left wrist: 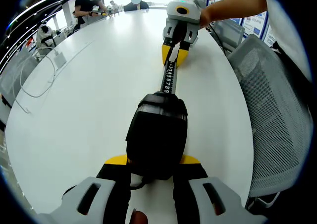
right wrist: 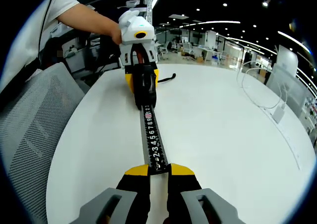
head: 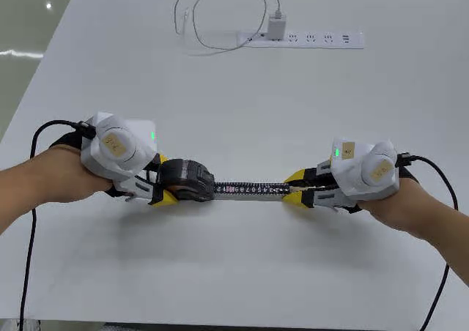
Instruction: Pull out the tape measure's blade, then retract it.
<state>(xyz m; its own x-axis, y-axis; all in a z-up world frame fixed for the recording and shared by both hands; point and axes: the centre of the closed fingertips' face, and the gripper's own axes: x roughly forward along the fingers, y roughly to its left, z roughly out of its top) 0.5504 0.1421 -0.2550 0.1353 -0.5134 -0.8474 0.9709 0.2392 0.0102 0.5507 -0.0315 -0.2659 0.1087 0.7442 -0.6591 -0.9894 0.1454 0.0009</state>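
The black, boxy, plastic-cased tape measure is held low over the white surface, towards its near edge, between the two tools. Whether the case rests on the surface or sits just above it cannot be told.

The case is clamped from its rear between the yellow-tipped jaws of the left tool. This is judged to anchor the body while the blade is drawn. The free end of the narrow, dark steel blade is pinched between the closed yellow jaws of the right tool. The two tools are set facing each other along one line, so the pull is taken straight out of the case mouth and the blade is kept from kinking.

A short stretch of blade is exposed, straight and flat, with pale numerals running along it. The pull-out is judged to be only partly done, and retraction is not yet begun.
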